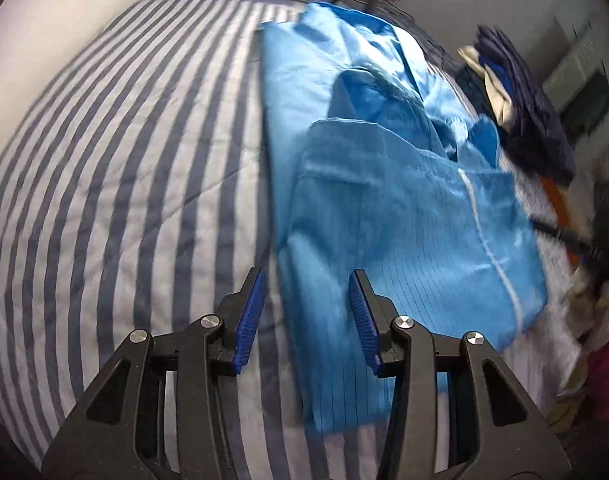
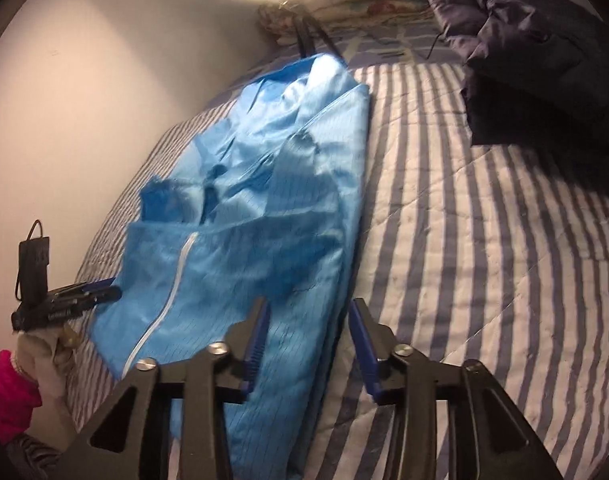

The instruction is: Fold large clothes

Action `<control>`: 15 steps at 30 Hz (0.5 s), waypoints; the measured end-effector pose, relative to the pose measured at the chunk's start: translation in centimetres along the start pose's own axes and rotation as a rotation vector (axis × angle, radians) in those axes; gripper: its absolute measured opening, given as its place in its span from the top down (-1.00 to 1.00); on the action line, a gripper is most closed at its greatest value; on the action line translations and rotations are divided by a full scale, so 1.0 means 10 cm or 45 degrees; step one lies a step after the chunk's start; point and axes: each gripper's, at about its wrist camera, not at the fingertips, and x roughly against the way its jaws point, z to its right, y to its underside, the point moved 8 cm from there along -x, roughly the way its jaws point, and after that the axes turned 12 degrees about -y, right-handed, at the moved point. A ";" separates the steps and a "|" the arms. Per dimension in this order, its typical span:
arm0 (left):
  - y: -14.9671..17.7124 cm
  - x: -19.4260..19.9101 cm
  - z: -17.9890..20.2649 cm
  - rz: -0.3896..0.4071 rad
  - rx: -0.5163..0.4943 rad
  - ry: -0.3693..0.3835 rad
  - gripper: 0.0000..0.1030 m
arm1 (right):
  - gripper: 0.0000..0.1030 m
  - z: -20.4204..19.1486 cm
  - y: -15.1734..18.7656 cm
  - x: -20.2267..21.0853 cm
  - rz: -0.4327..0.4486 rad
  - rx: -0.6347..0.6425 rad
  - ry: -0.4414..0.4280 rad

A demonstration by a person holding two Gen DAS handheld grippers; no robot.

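Note:
A large light-blue zip-front garment (image 1: 384,184) lies folded lengthwise on the blue-and-white striped bedspread (image 1: 124,168); it also shows in the right wrist view (image 2: 264,208). My left gripper (image 1: 306,316) is open and empty, hovering over the garment's left folded edge. My right gripper (image 2: 310,340) is open and empty, above the garment's right folded edge. The left gripper (image 2: 88,294) shows from the side in the right wrist view, beside the garment's zip edge.
A dark navy padded jacket (image 2: 536,48) is heaped on the bedspread (image 2: 484,240) at the far right; in the left wrist view a pile of dark clothes (image 1: 524,104) sits past the garment. A pale wall (image 2: 84,100) runs along the bed.

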 end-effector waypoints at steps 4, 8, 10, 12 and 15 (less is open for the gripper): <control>0.09 0.00 -0.09 -0.104 0.139 0.143 0.14 | -0.03 0.01 0.30 -0.09 -0.110 0.002 -0.053; 0.14 -0.02 -0.07 -0.120 0.180 0.203 0.14 | 0.06 0.00 0.44 -0.09 -0.085 -0.070 -0.173; 0.14 -0.03 -0.03 -0.115 0.158 0.196 0.45 | 0.51 0.01 0.46 -0.12 -0.092 -0.135 -0.228; 0.15 -0.06 0.01 -0.137 0.165 0.186 0.72 | 0.70 0.00 0.49 -0.12 -0.086 -0.148 -0.220; 0.18 0.01 0.07 -0.133 0.124 0.161 0.86 | 0.90 -0.15 0.54 -0.07 -0.124 -0.085 -0.156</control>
